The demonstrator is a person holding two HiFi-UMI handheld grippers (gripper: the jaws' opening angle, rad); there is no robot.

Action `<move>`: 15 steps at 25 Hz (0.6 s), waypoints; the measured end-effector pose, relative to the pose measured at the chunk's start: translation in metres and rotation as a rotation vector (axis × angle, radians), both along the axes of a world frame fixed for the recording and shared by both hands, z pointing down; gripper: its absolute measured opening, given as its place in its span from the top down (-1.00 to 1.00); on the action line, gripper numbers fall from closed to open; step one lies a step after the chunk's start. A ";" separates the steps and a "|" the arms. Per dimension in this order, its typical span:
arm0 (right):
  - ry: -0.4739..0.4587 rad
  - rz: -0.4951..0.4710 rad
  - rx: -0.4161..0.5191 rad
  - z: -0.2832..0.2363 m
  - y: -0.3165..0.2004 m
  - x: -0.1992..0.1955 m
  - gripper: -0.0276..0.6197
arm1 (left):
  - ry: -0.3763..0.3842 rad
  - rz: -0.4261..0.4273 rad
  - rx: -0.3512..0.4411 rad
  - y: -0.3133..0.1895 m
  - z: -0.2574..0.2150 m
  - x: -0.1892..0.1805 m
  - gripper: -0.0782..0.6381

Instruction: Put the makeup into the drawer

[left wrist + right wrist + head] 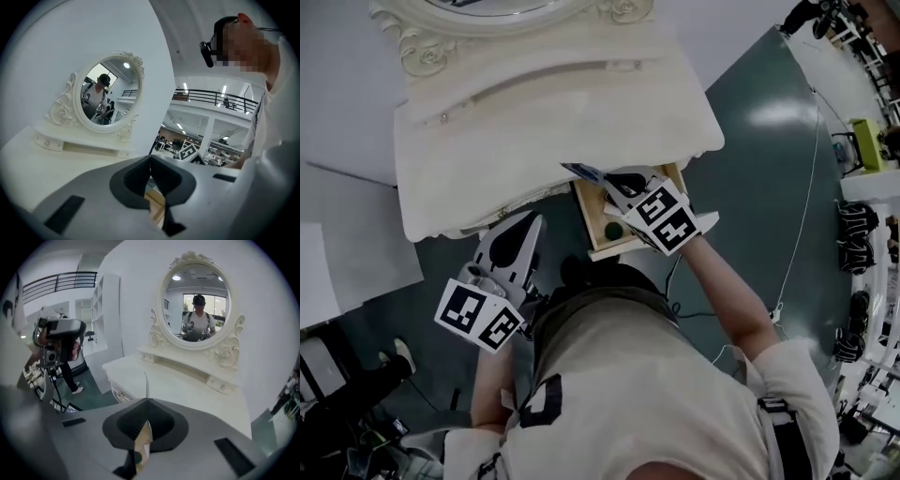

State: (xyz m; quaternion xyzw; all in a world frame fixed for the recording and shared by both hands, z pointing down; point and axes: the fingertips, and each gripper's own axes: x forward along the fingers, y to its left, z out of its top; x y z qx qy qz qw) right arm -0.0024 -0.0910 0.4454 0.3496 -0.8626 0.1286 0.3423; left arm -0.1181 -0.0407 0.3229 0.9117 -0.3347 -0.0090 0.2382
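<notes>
Your right gripper [602,180] has its jaws pressed together on a thin flat packet [580,171]. In the right gripper view the packet [146,384] stands up edge-on from the shut tips of that gripper [146,402]. In the head view its free end pokes toward 10 o'clock from the jaws, at the front edge of the white counter [544,112].

The wooden drawer [589,217] is pulled open at the counter's 5 o'clock. Your right gripper sits over it and covers most of the inside. A dark green round pot [614,229] lies on the drawer floor, at 6 o'clock from the packet and apart from it.

Your left gripper [531,223] is at 8 o'clock from the drawer, outside it, pointing at the counter's front. In the left gripper view its jaws [150,158] meet at the tips with nothing between them.

The oval mirror [487,11] stands at the counter's 12 o'clock, and it shows in both gripper views [107,93] [197,301].
</notes>
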 end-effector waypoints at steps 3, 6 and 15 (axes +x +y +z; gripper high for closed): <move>-0.041 0.077 -0.027 -0.004 0.010 0.013 0.83 | 0.015 0.070 -0.007 -0.001 0.007 0.011 0.62; -0.002 0.130 -0.023 -0.002 0.026 0.033 0.83 | 0.026 0.147 -0.014 0.004 0.012 0.030 0.62; 0.228 0.174 -0.115 0.060 0.064 0.126 0.83 | 0.014 0.250 -0.003 0.022 0.006 0.090 0.63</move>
